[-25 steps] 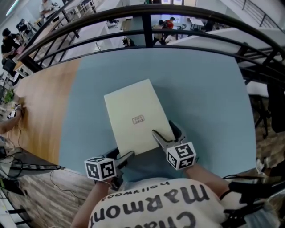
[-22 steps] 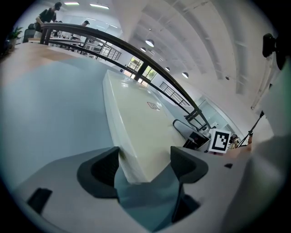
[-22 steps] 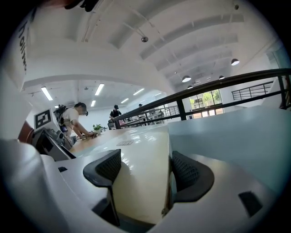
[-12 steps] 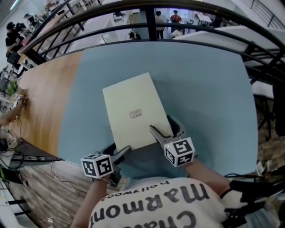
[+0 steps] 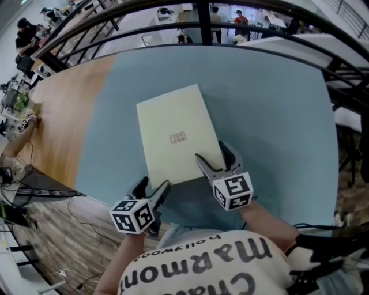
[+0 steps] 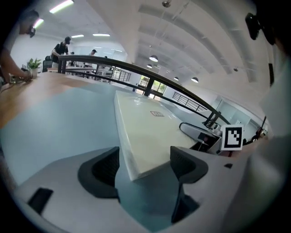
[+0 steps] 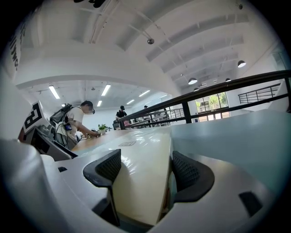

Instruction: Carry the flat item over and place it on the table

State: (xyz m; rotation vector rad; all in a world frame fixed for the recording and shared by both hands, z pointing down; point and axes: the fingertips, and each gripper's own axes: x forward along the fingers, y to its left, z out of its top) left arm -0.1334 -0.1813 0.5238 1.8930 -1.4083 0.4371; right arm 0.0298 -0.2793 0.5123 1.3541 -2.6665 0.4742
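A flat cream box [image 5: 176, 135] with a small printed mark on its lid lies on the blue-grey table [image 5: 271, 115]. My right gripper [image 5: 211, 151] is shut on the box's near right corner, one finger over the lid and the other along the side. In the right gripper view the box [image 7: 141, 154] fills the gap between both pads. My left gripper [image 5: 153, 185] stands open at the near left corner. In the left gripper view that corner of the box [image 6: 145, 136] sits between the wide jaws of the left gripper [image 6: 144, 157], and the pads do not press on it.
A wooden tabletop [image 5: 55, 121] joins the blue one on the left, where a person's arm [image 5: 14, 147] rests. A dark curved railing [image 5: 202, 14] runs behind the table's far edge, with people on a floor beyond. Cables hang off the near left.
The left gripper has tilted and its jaws now bracket the box's near left corner. The right gripper and the box have kept their place on the table.
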